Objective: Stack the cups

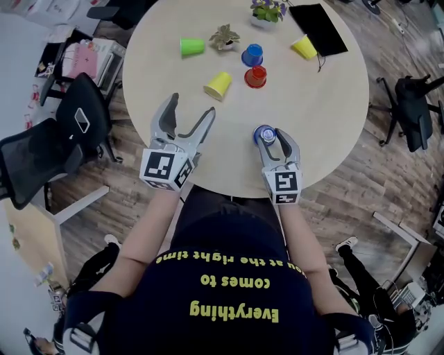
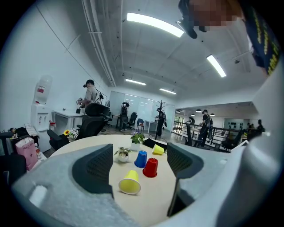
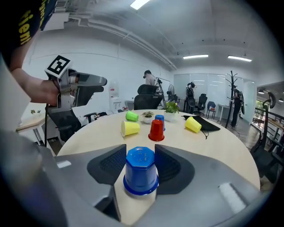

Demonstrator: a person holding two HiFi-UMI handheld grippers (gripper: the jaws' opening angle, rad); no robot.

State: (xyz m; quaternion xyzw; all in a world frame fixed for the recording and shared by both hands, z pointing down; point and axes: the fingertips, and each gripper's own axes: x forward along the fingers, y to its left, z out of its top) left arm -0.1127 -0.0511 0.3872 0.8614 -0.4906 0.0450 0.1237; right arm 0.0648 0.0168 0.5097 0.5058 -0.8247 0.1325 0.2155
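Observation:
My right gripper (image 1: 270,136) is shut on an upside-down blue cup (image 1: 264,134) near the table's front edge; in the right gripper view both pads press the blue cup (image 3: 141,170), low over the table top. Further back an upside-down red cup (image 1: 255,76) stands beside a second blue cup (image 1: 252,55). A yellow cup (image 1: 218,85) lies on its side left of them. A green cup (image 1: 192,46) and another yellow cup (image 1: 304,47) also lie on their sides at the back. My left gripper (image 1: 192,105) hovers open and empty, pointing at the yellow cup (image 2: 130,182).
A small potted plant (image 1: 224,36) sits between the green and blue cups; a flowering plant (image 1: 267,10) and a black flat case (image 1: 318,28) lie at the far edge of the round table (image 1: 326,132). Office chairs (image 1: 76,118) stand around it.

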